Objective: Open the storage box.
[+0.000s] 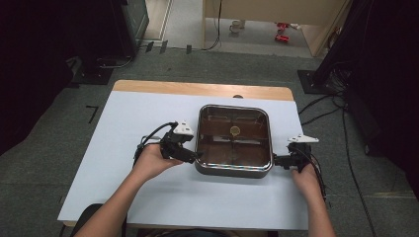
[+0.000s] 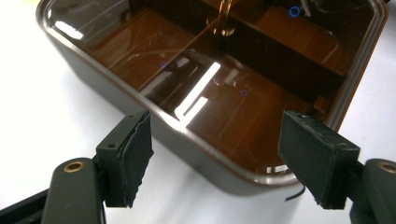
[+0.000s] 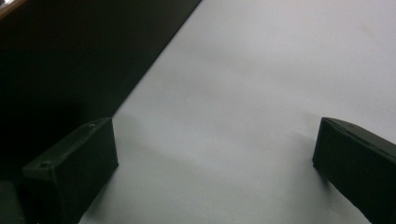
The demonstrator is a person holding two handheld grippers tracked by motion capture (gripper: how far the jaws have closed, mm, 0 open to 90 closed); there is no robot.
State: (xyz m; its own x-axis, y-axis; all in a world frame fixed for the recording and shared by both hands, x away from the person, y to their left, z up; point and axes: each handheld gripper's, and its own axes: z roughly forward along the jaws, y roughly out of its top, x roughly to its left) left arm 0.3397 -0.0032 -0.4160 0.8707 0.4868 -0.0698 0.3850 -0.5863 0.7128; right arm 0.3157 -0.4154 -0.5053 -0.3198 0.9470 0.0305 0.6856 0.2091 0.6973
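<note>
left gripper (image 1: 196,156): black body, grey three-cornered plate on top, black cable looping off behind it
left gripper pads (image 2: 135,156): flat black blocks, the facing worn and peeling at its edge; a brass-ringed screw hole in the arm below each pad
right gripper (image 1: 274,160): black, same grey plate on top, dark cables trailing back
right gripper pads (image 3: 74,165): plain matte black blocks
forearms: bare, no sleeves

Partly seen: a lidded brown box and two forearms.

The box (image 2: 243,116) runs off the top edge in the left gripper view. In the right gripper view its dark wall (image 3: 70,60) is blurred and cropped. Both forearms leave the high view's bottom; the small round thing (image 1: 235,131) inside is unreadable.
</note>
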